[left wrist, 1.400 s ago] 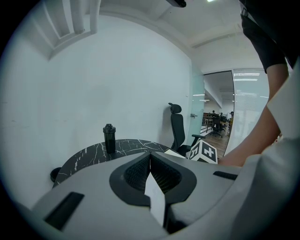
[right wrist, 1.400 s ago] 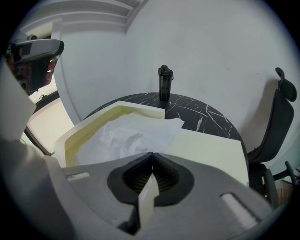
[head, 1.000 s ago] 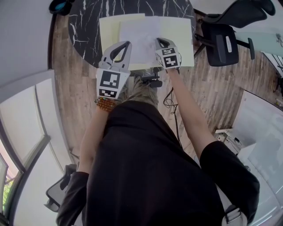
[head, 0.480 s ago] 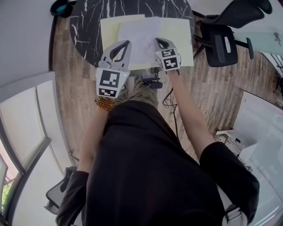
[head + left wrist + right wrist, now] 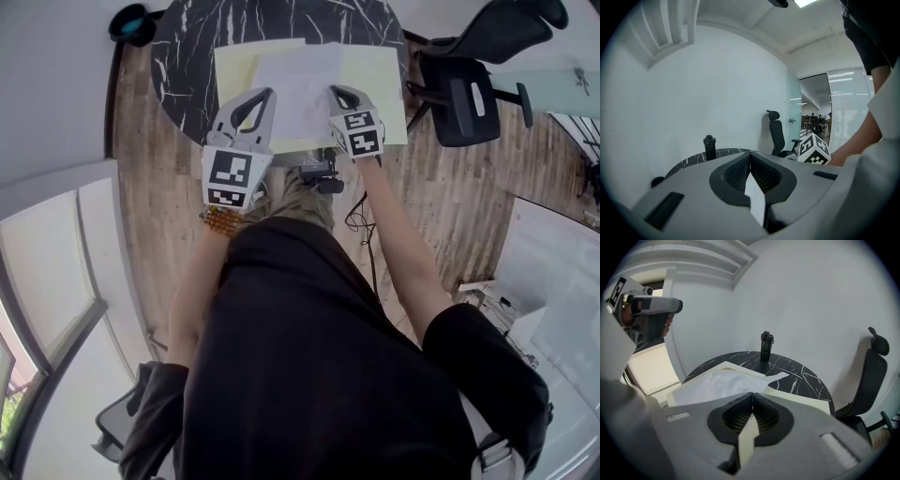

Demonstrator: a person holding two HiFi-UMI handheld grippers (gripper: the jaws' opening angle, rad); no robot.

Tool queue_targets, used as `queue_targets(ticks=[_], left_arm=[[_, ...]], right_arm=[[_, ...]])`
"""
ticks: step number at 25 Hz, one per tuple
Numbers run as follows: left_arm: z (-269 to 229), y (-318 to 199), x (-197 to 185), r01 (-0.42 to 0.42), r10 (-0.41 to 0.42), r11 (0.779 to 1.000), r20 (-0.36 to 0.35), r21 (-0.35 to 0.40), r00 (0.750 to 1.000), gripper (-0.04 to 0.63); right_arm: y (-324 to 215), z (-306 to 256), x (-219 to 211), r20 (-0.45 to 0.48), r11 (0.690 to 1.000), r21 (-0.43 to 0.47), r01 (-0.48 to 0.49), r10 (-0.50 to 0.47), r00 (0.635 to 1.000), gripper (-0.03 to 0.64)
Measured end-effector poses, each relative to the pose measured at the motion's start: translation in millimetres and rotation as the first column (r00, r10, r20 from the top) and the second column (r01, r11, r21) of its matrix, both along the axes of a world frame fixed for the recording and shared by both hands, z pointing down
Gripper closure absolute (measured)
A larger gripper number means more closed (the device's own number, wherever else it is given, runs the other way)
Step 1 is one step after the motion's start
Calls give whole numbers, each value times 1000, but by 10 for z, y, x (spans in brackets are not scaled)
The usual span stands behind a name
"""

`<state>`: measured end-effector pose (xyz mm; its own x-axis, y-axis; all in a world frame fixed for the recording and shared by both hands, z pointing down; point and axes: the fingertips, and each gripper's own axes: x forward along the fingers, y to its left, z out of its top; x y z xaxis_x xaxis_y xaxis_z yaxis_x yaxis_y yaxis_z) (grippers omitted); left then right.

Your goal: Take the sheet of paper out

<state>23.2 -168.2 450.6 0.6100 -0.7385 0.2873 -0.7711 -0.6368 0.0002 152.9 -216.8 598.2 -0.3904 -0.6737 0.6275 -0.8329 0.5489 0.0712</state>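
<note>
My left gripper (image 5: 750,158) is clamped shut on a white edge of the sheet (image 5: 298,80). My right gripper (image 5: 752,397) is pinched shut on the near edge of the yellow folder (image 5: 380,84). The crumpled sheet lies on the open folder on the black table (image 5: 187,47), with a bottle (image 5: 766,347) at its far side.

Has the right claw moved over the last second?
Yes, slightly: the right claw has drawn back toward the person, relative to the black table.
</note>
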Motion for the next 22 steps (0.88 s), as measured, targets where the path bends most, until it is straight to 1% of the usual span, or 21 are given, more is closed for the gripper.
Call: queue_targets(ticks=[8,16,22], left_arm=[[-99,4,-132,18,-18,1000,-6,19,1000,598],[-221,29,-172,13,-12,999,-22,49,1000,598],[-293,58,-152,4,-3,998,-27,67,1000,598]], right_arm=[[71,-159,-77,7,1000,20,1,-1,1000,618],[145,-383,-147,7,997,73,-2,1,1000,618],[228,-557,-148,39,996,91,-15,11,999,618]])
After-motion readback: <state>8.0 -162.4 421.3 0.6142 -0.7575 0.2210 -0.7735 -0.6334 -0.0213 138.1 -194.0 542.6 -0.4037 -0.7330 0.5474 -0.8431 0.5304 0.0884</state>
